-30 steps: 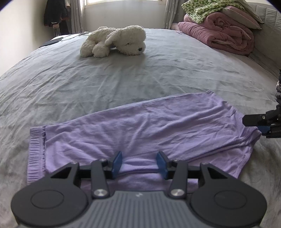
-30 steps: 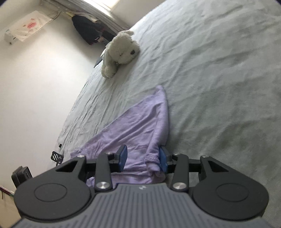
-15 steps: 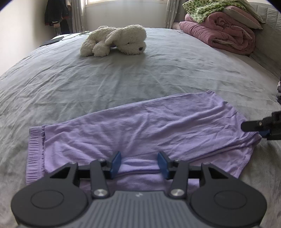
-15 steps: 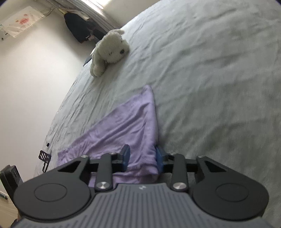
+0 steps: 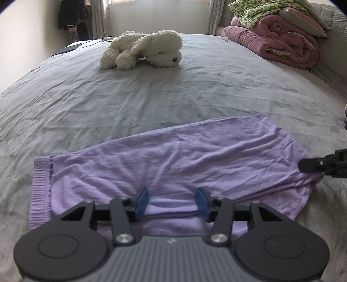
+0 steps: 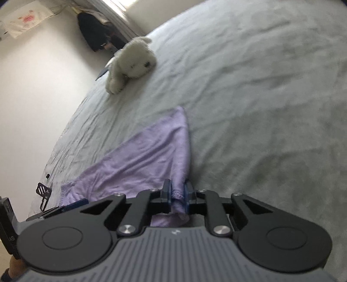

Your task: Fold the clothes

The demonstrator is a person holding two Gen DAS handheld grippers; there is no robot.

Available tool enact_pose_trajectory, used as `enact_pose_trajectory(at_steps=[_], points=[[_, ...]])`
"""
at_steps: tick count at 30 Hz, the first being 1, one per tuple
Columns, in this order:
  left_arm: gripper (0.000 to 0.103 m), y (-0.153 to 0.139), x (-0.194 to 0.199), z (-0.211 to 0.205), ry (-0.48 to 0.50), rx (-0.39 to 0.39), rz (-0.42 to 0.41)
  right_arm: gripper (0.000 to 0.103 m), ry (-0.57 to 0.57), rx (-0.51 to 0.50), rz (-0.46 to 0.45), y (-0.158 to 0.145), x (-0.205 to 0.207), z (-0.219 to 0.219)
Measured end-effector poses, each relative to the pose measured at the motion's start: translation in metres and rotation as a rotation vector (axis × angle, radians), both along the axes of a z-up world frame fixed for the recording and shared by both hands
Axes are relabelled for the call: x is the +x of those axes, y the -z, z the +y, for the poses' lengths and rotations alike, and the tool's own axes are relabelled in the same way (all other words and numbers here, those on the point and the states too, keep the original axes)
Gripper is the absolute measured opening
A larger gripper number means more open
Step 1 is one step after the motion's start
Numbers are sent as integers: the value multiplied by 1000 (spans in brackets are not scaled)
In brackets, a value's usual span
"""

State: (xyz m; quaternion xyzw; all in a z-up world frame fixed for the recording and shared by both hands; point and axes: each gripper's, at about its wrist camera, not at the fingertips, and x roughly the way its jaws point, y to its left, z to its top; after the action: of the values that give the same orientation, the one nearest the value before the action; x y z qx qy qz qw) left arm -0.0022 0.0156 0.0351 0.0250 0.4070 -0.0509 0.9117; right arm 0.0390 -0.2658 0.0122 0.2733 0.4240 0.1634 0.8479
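A lilac garment (image 5: 173, 164) lies spread flat across the near part of a grey bed (image 5: 151, 95).

The left wrist view shows the whole garment, its ribbed waistband (image 5: 41, 191) at the left end. Only this view takes in the folded pink quilt (image 5: 279, 43) and the green patterned blanket (image 5: 260, 10) stacked at the bed's far right. A white plush dog (image 5: 143, 50) lies farther up the bed, well apart from the garment.

The right wrist view shows just the garment's right end (image 6: 151, 156) and, alone, a paper sheet (image 6: 23, 21) taped to the wall and the person's fingertips (image 6: 15, 266) at the lower left edge.

The left gripper (image 5: 171, 200) hangs over the garment's near edge with its jaws about half apart, cloth lying between the blue pads but not pinched.

The right gripper (image 6: 177, 194) has just been closing; its jaws now stand nearly together, clamped on a bunched fold at the garment's right hem. In the left wrist view it (image 5: 321, 166) shows at that same end.
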Motion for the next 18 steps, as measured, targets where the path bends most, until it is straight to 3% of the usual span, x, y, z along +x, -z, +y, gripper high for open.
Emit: enact_pose_trajectory(at_steps=[5, 8, 18], points=[[51, 0, 1, -2, -6, 3, 3, 18, 1, 26, 7, 2, 2, -1], [51, -1, 1, -3, -9, 3, 5, 11, 0, -26, -13, 0, 0, 5], [52, -1, 3, 0, 1, -16, 17, 11, -10, -123, -93, -14, -5, 20]])
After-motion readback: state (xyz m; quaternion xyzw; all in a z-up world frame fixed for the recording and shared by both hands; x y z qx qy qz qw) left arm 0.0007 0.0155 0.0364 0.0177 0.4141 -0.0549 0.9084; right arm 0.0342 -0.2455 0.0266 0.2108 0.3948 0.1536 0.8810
